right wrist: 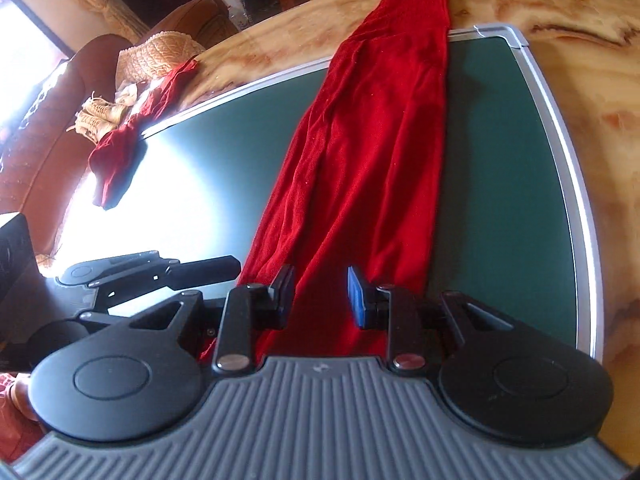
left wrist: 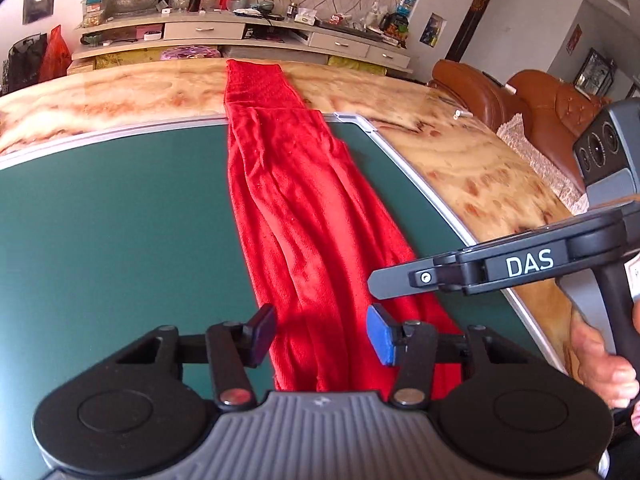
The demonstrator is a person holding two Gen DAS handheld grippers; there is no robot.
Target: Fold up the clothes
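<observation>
Currently the red garment (left wrist: 304, 216) lies lengthwise across the green mat (left wrist: 100, 220), far end on the marble table (left wrist: 460, 152). Left gripper (left wrist: 322, 336) and right gripper (right wrist: 318, 300): jaws parted above the near end, gripping nothing.

The long garment (left wrist: 304, 216) lies lengthwise on the mat (left wrist: 100, 240) – its far end on the table (left wrist: 480, 168) beyond; a second cloth (right wrist: 120, 148) drapes the mat's left edge.
</observation>
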